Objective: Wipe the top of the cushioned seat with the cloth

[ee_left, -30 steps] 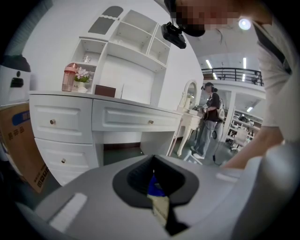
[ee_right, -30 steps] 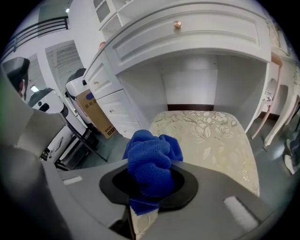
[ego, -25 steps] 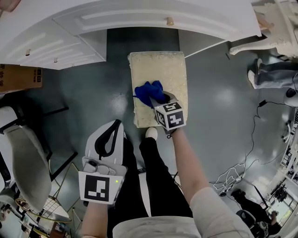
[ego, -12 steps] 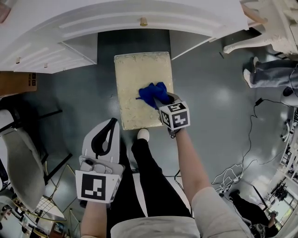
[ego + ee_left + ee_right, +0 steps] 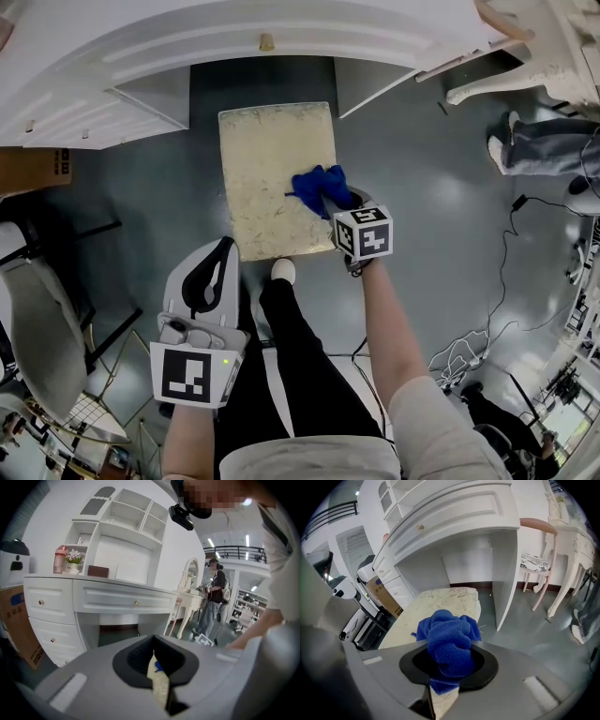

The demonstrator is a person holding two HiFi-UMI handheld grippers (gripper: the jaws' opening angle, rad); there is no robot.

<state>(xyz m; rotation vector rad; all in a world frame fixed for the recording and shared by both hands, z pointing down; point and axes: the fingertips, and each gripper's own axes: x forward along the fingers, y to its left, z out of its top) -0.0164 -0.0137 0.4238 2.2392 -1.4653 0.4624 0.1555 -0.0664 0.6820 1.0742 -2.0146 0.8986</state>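
A: "Ahead of you stands a white desk [image 5: 281,37] with drawers, open shelves [image 5: 126,522] above it and a cardboard box [image 5: 33,171] at its left."

B: "Under you is glossy dark grey floor [image 5: 422,187]. Cables [image 5: 466,354] trail at your right, and a white ornate table [image 5: 534,66] stands farther off."

1. The cushioned seat [image 5: 272,169] stands on the floor [image 5: 422,187] before the dresser's [image 5: 234,37] knee gap.
2. The cloth [image 5: 317,186] lies on its right side, within the right tongs [image 5: 336,202].
3. The left tongs [image 5: 217,253] hang nearer, leftward, off it.
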